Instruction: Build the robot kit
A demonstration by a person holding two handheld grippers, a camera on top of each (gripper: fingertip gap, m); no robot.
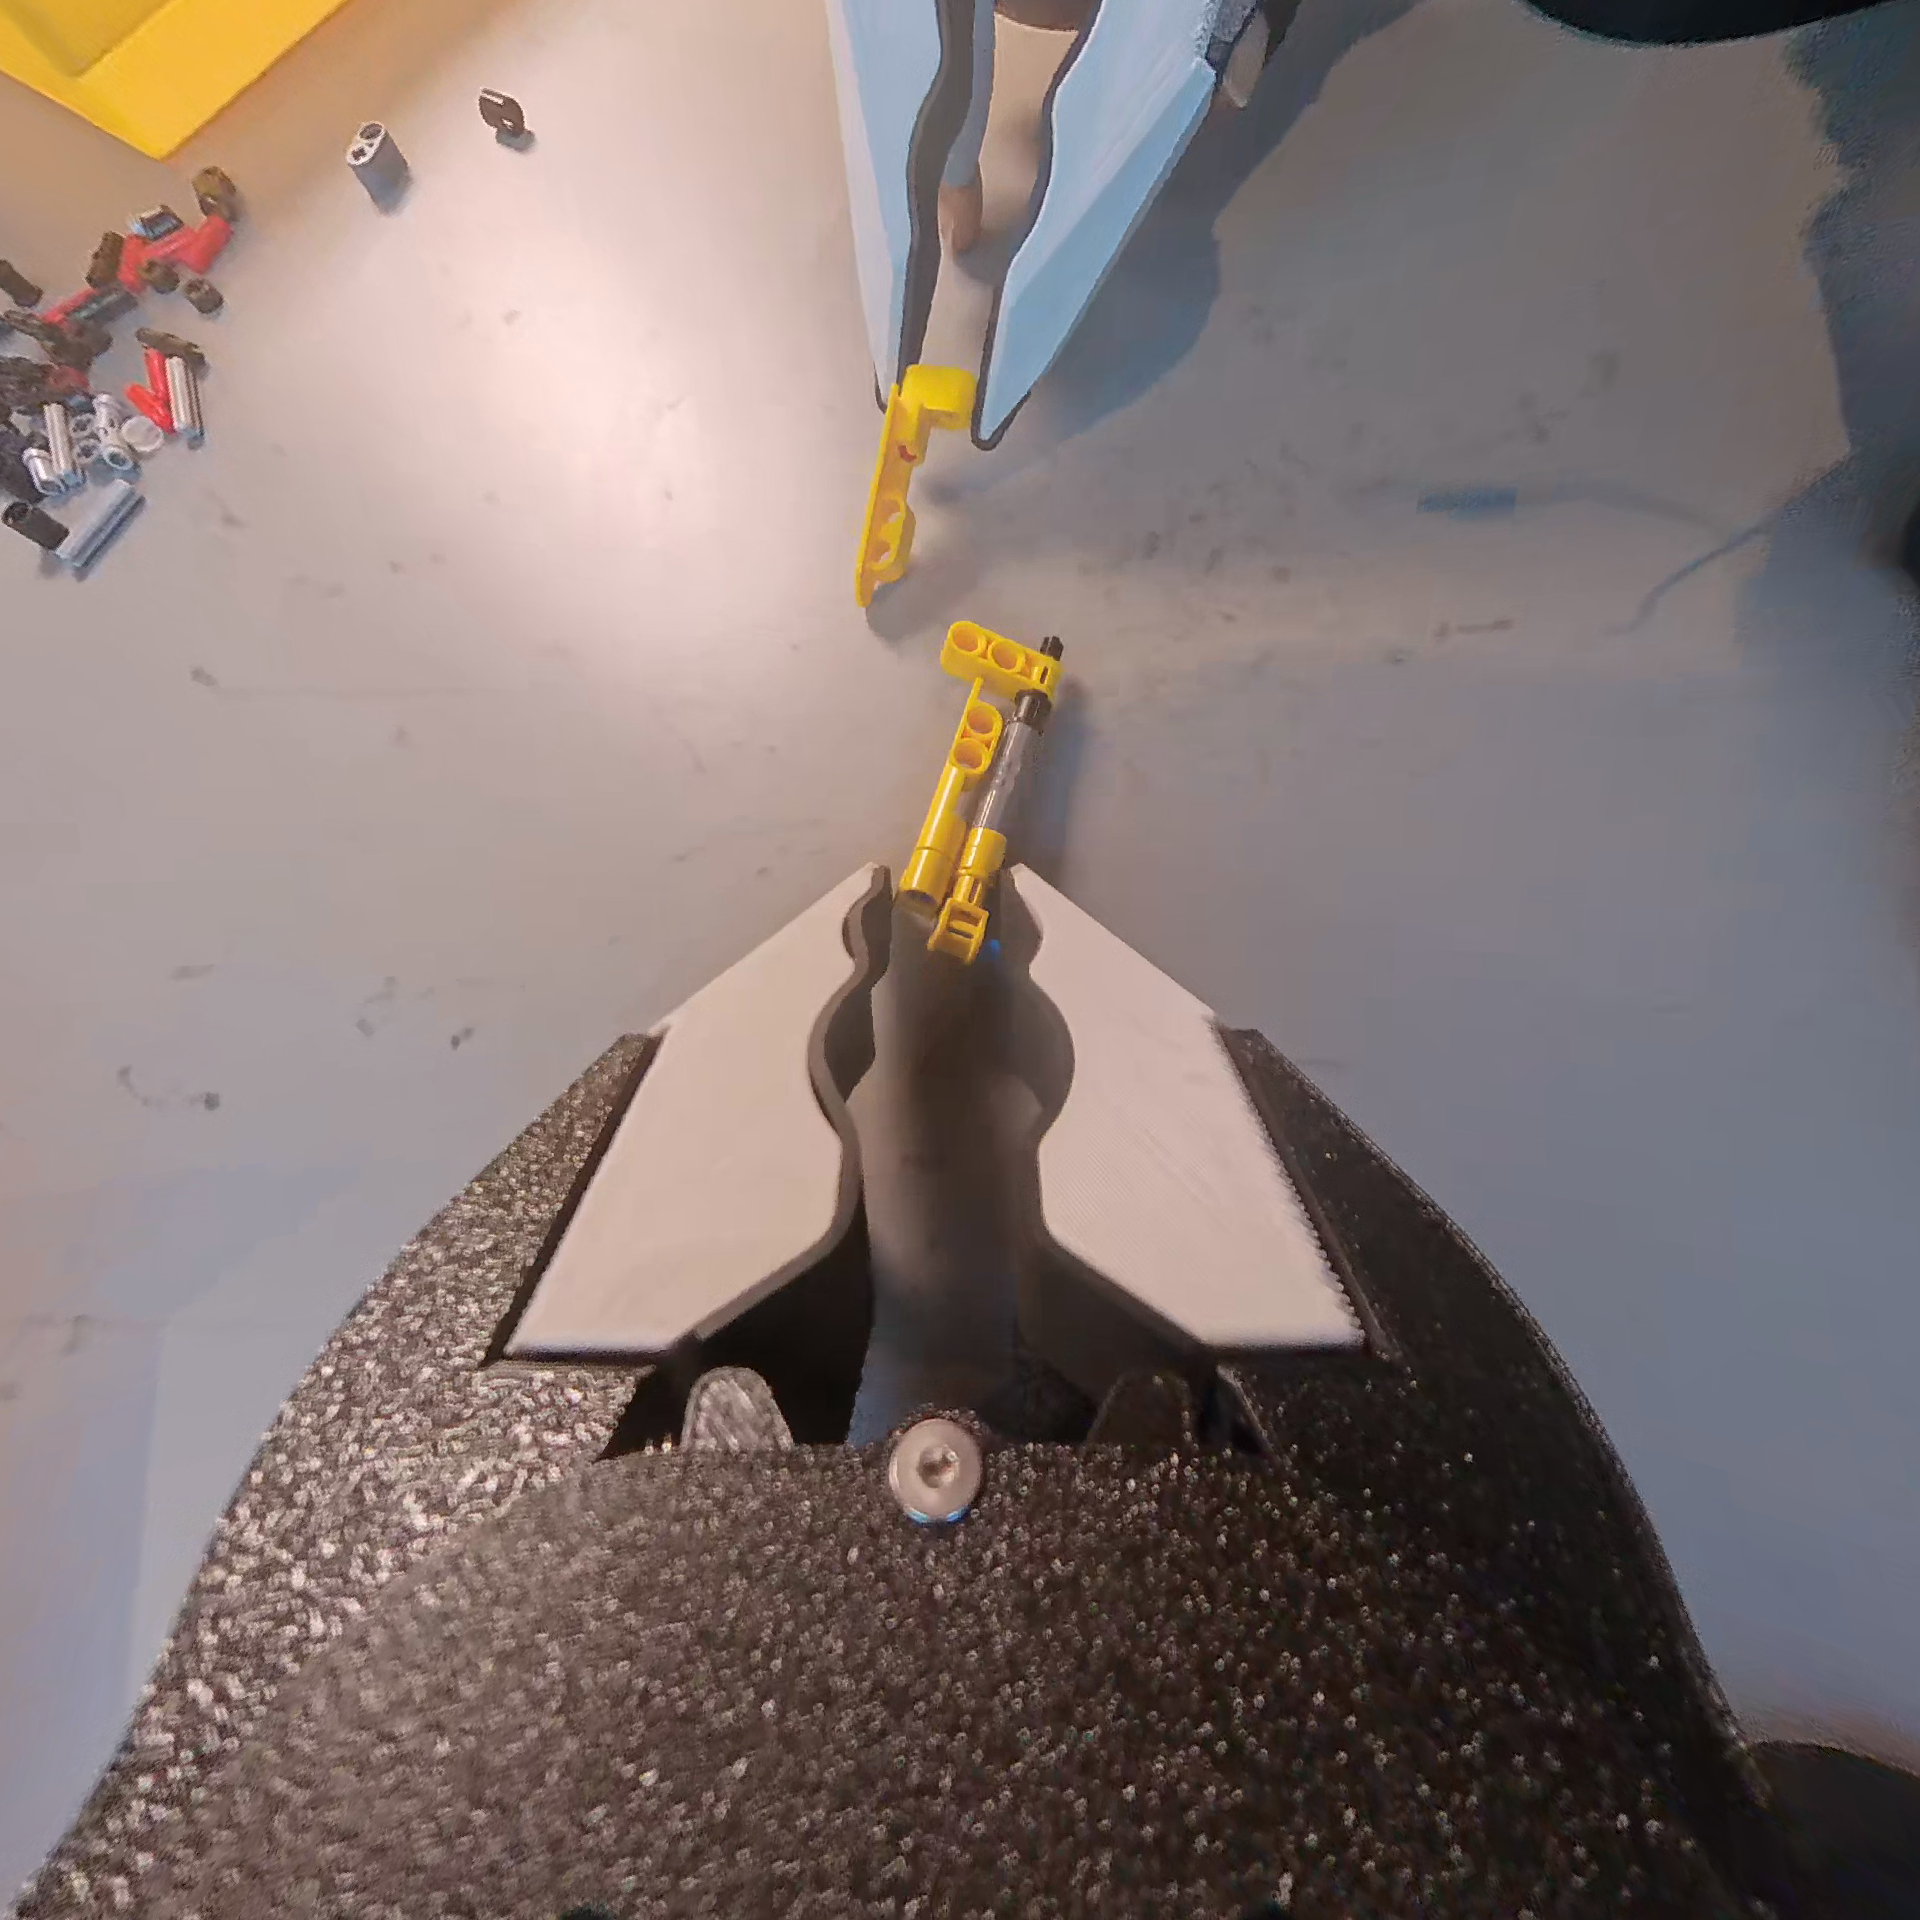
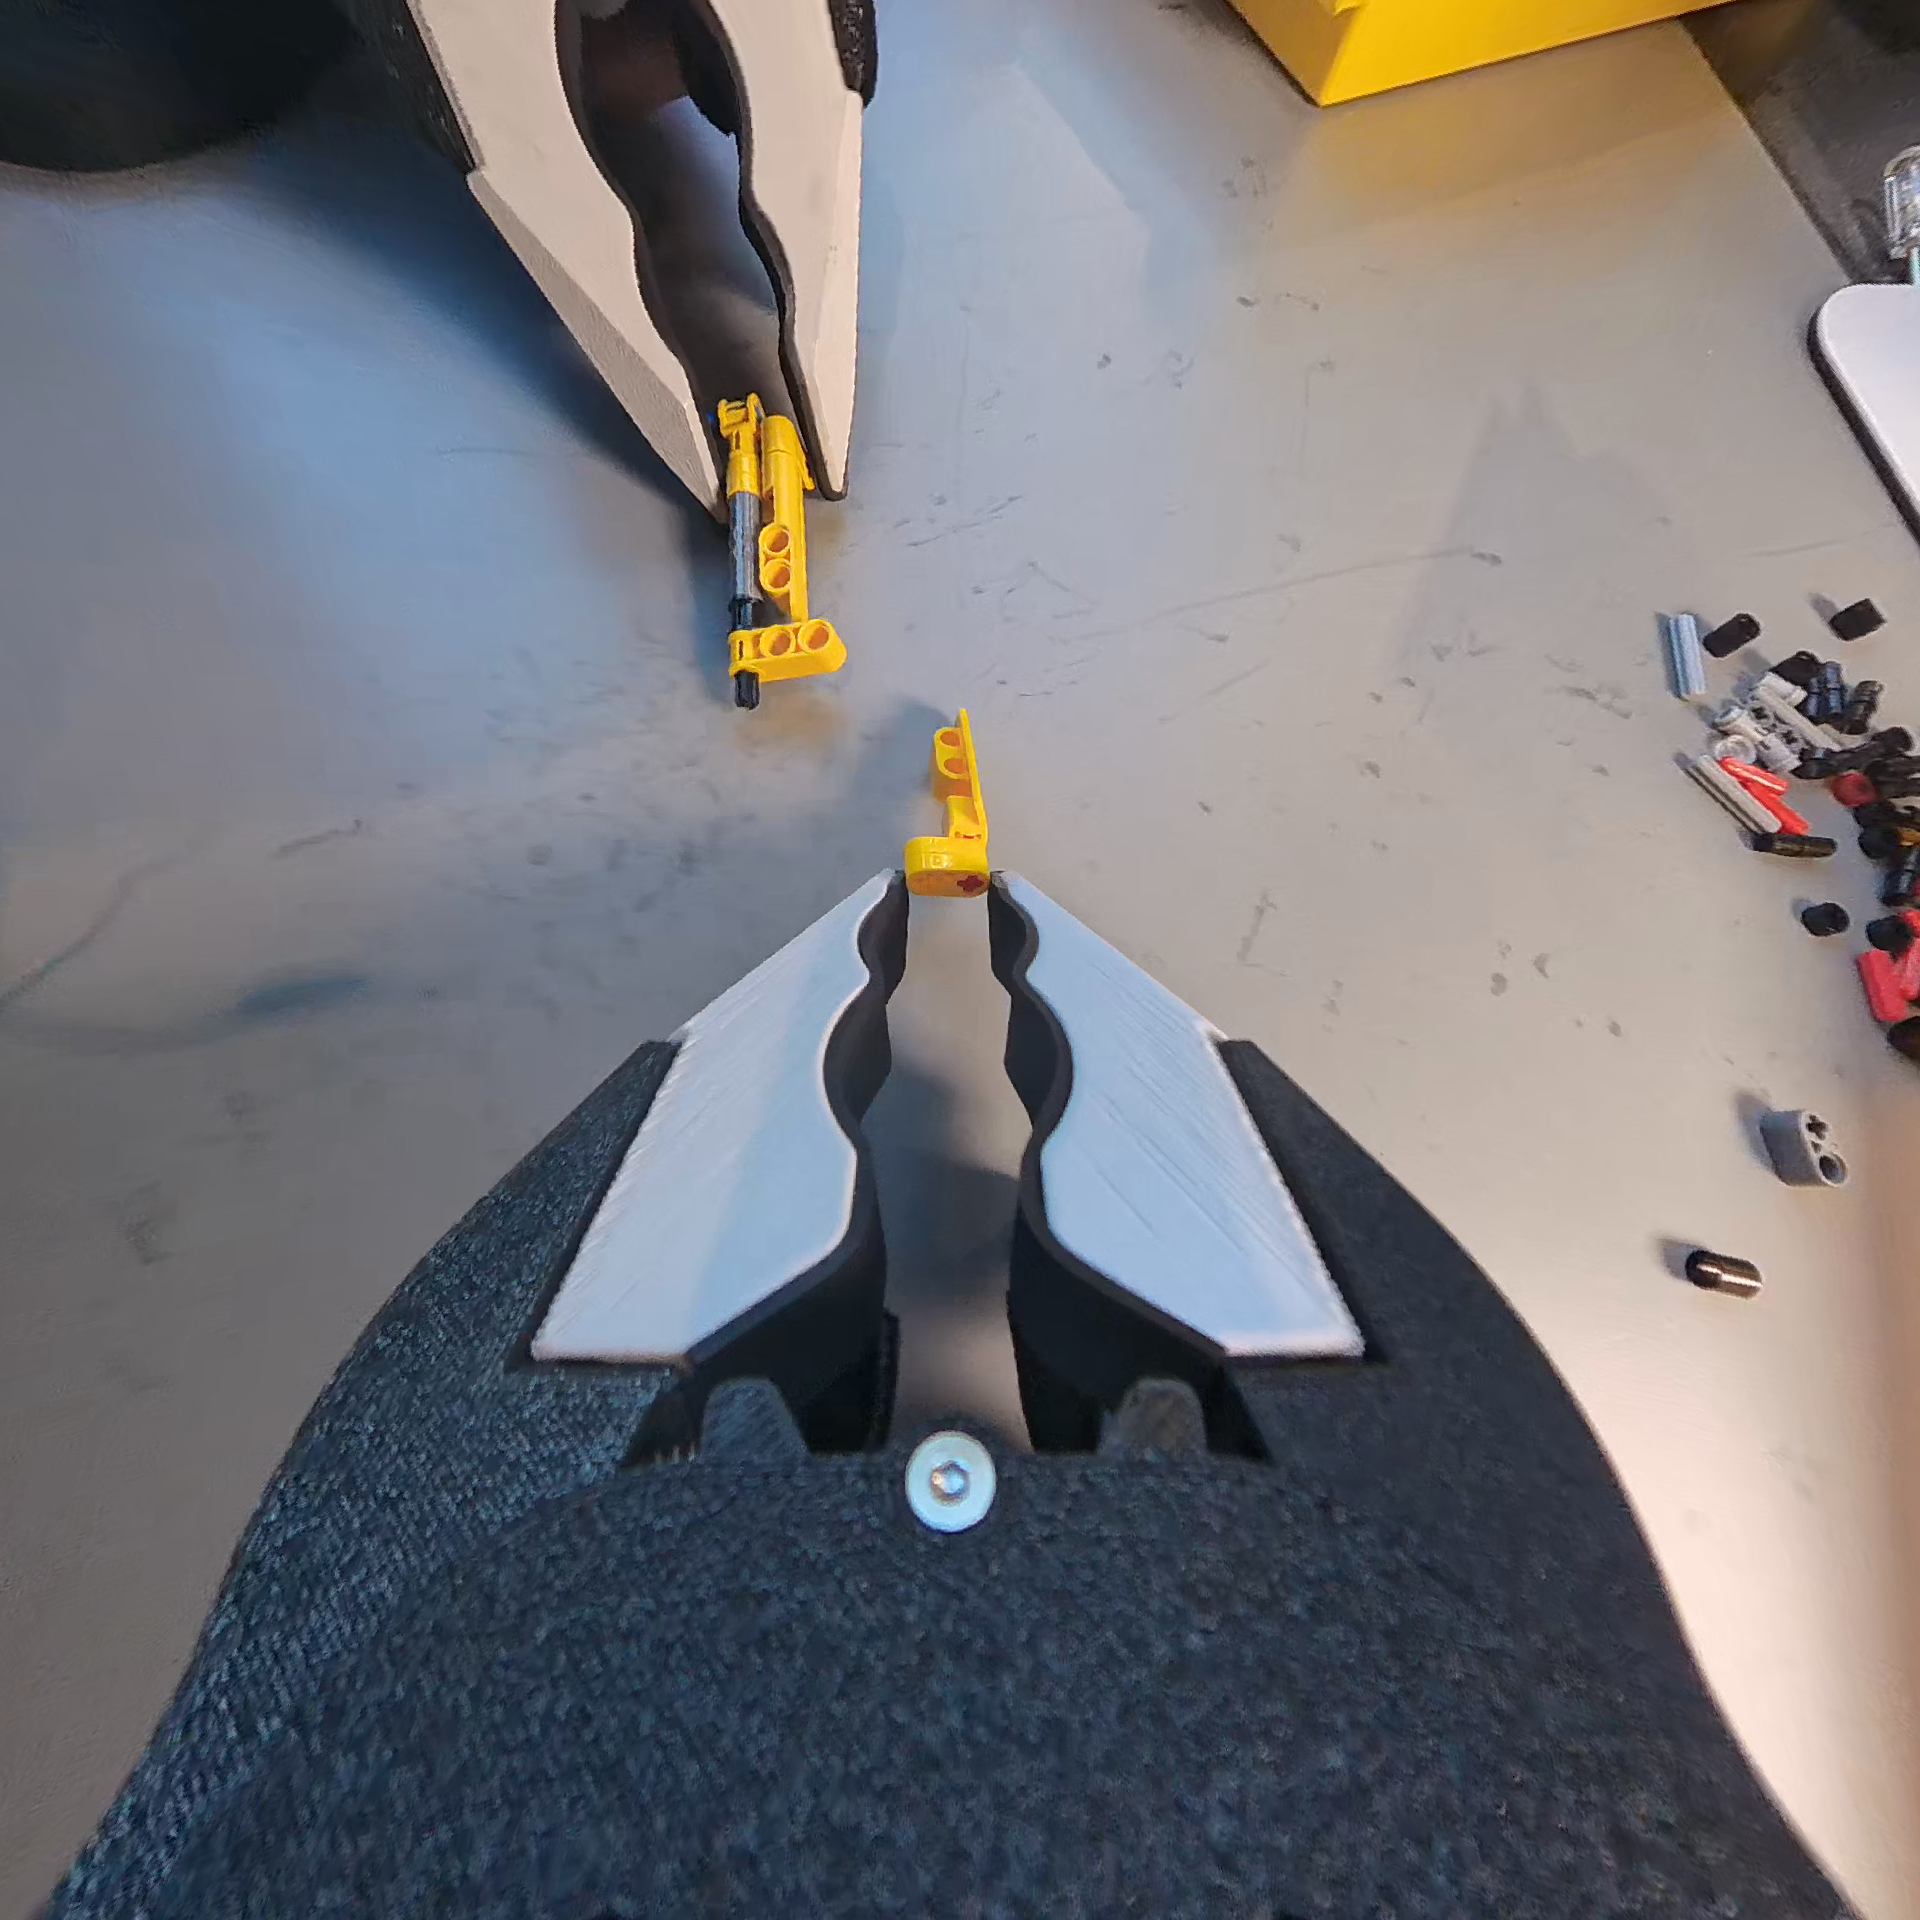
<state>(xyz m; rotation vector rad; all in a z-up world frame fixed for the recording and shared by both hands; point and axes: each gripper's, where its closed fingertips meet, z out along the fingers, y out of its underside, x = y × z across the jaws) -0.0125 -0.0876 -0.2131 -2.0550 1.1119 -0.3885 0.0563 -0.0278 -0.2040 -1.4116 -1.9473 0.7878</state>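
The yellow plastic L-shaped beam with the black-and-clear axle along it (image 1: 971, 774) sits pinched at its near end in the left claw (image 1: 948, 904), long axis running straight out from the tips. Just past its far end hangs a second yellow L-shaped plastic beam (image 1: 896, 483), clamped by its short leg in the right claw (image 2: 945, 871). Off to the left of that, a pile of small black, red and grey connector pieces (image 1: 88, 364) lies on the grey table (image 1: 468, 779)

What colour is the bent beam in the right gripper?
Yellow bent beam, with a red pin at its end; right wrist view shows it best.
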